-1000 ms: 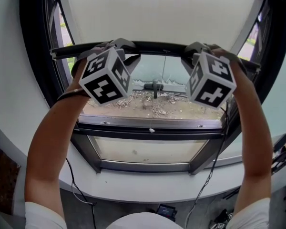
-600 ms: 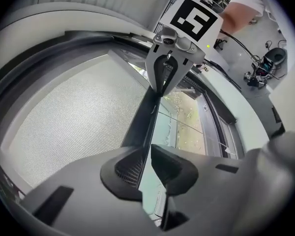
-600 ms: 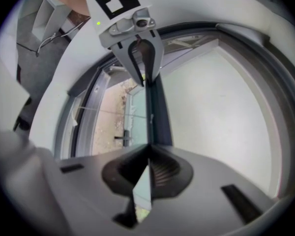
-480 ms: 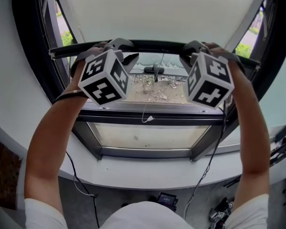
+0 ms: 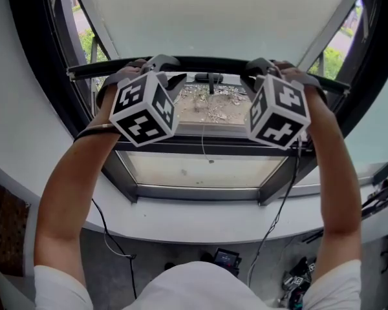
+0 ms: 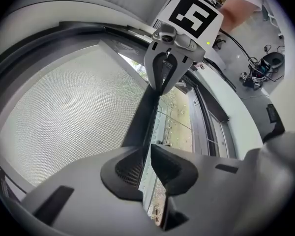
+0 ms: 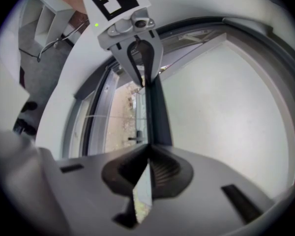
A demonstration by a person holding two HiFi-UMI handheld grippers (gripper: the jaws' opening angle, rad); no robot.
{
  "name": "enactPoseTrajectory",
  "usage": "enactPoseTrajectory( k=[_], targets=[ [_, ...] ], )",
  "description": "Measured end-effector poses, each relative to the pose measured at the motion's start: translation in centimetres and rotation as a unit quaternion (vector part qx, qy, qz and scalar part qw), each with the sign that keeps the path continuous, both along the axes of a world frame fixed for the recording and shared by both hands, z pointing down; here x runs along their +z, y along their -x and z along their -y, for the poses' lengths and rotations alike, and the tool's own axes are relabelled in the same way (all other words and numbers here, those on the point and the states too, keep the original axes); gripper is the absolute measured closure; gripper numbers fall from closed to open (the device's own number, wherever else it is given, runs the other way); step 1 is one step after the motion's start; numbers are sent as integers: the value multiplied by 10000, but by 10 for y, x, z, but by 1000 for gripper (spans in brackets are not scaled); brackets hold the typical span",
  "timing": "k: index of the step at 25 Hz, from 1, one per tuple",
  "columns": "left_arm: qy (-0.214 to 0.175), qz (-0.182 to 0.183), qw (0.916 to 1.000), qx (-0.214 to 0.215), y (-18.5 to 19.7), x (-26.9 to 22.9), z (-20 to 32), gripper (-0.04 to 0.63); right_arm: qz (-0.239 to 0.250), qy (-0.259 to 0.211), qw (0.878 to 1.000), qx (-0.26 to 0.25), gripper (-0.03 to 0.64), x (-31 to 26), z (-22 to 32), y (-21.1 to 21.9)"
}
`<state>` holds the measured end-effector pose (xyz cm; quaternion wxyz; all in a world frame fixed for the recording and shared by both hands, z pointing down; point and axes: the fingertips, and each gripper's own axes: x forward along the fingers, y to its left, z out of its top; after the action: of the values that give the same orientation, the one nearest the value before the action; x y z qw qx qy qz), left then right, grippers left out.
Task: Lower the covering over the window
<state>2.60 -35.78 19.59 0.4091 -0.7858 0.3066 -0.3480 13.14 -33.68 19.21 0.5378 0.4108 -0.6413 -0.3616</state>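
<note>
A pale roller blind (image 5: 213, 11) covers the upper window, ending in a black bottom bar (image 5: 207, 63). Both grippers hold that bar from below, arms raised. My left gripper (image 5: 158, 64) grips it left of centre. In the left gripper view the bar (image 6: 142, 117) runs between the jaws of the left gripper (image 6: 145, 163), which are closing on it. My right gripper (image 5: 262, 66) is shut on the bar right of centre. The right gripper view shows the bar (image 7: 157, 117) pinched in the right gripper (image 7: 148, 163). A strip of open glass remains under the bar.
Outside lies a gravelly ledge (image 5: 210, 108), with a window handle (image 5: 210, 79) just under the bar. A thin pull cord (image 5: 204, 150) hangs at mid-window. Below are the dark lower frame (image 5: 200, 148) and white sill (image 5: 200, 221). A cable (image 5: 278, 212) drops to gear on the floor (image 5: 226, 258).
The bar has come down with both grippers on it. The strip of open window between the bar and the lower frame has grown narrower.
</note>
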Motion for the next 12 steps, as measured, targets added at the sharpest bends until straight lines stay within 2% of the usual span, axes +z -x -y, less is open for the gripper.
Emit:
enactPoseTrajectory(
  k=[8, 12],
  targets=[
    [344, 108, 9993, -52, 1, 45, 0, 538, -119, 355, 9993, 14, 581, 45, 0, 1],
    [364, 126, 9992, -60, 0, 60, 1, 540, -84, 456, 9989, 23, 581, 60, 1, 0]
  ],
)
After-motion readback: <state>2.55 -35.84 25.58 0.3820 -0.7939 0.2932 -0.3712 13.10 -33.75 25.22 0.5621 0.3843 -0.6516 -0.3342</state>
